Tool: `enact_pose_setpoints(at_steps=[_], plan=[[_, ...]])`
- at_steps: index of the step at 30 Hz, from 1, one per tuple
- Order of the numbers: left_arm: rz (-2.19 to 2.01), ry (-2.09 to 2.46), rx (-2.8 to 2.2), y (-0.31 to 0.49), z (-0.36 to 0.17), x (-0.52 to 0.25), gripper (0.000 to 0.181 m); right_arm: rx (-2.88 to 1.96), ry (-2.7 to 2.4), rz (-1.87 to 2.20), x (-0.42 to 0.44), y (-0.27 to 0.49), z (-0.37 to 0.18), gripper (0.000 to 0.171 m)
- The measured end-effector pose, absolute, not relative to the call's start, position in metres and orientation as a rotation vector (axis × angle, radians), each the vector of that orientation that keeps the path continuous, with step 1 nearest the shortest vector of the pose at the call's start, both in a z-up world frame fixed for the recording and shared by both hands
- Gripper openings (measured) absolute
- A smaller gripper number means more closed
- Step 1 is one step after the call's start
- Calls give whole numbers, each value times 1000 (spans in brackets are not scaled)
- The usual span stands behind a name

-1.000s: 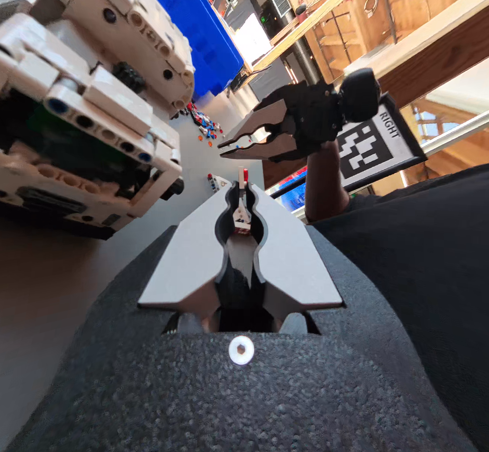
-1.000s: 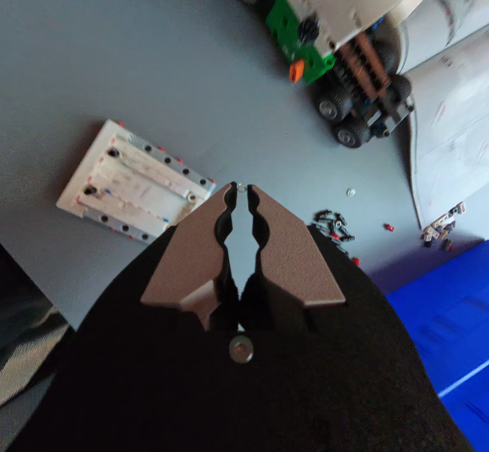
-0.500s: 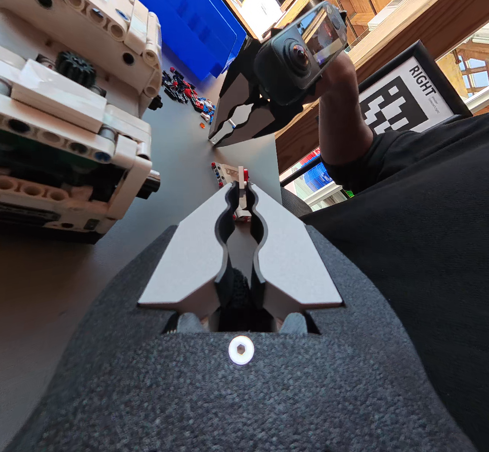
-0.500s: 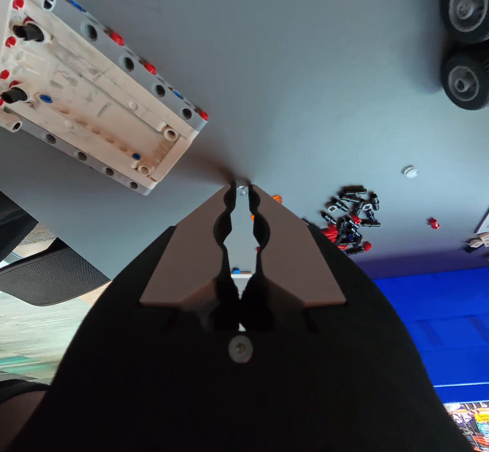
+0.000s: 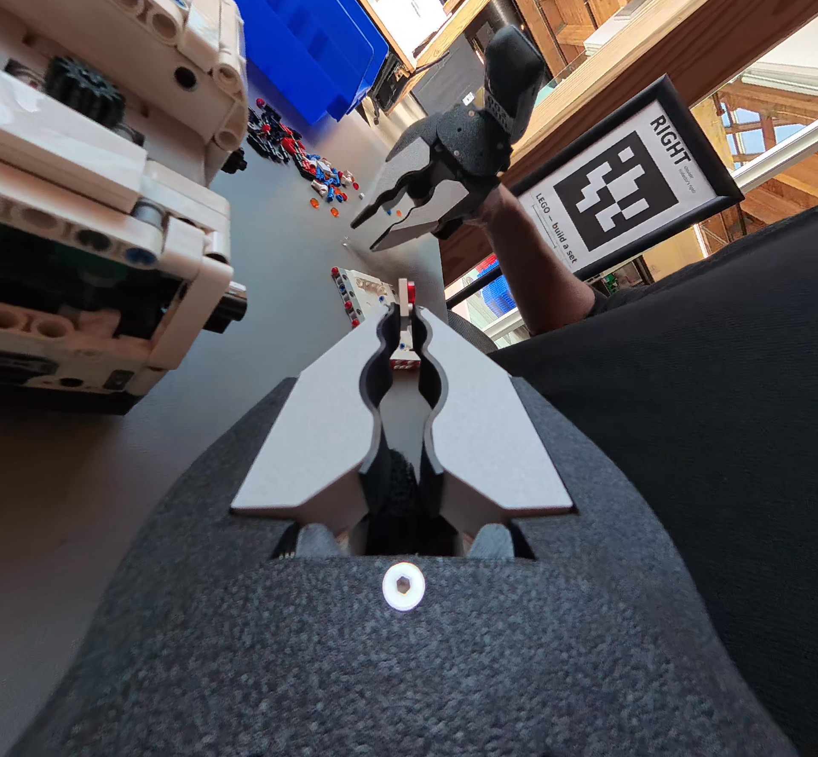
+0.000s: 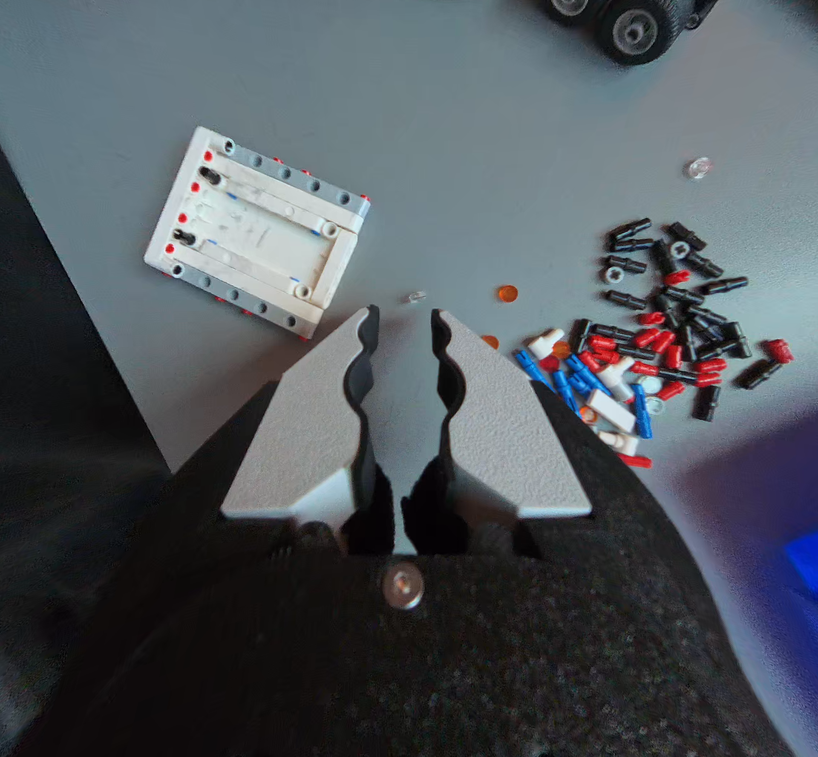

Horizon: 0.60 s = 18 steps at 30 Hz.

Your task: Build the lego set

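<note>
Bright daylight from windows at upper right; strong wide-angle bending toward edges. Soft blur on nearby truck model; blue-tinted shadow across grey table, lower right.

Grey worktop, matte. Flat on it: a white rectangular lego panel with grey side strips and red pegs, near the worktop's edge. Right of it, a loose pile of small pins, black, red, blue and white. Between panel and pile, a clear round stud and an orange stud; another clear stud farther off. A wheeled lego truck stands at the far side; a blue bin sits beyond the pile.
</note>
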<state>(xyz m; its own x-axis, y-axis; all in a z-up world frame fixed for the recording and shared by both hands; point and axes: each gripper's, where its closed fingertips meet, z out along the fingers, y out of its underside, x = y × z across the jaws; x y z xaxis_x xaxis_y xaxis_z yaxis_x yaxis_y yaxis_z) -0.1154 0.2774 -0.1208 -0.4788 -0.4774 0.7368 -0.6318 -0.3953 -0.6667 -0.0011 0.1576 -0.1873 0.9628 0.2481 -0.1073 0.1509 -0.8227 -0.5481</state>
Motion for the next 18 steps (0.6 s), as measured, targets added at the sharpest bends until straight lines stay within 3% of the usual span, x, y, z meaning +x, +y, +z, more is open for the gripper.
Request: enact_pose_setpoints(at_steps=[1, 5, 18], plan=[[2007, -1661, 1530, 276, -121, -116, 2, -2473, -259, 249, -3, 158, -187, 23], [1999, -1667, 1509, 272, -122, -117, 2, -2279, -274, 118, 1, 161, -192, 19], [1981, -1693, 1463, 264, -124, -119, 2, -2272, -364, 135, 7, 174, -198, 15]])
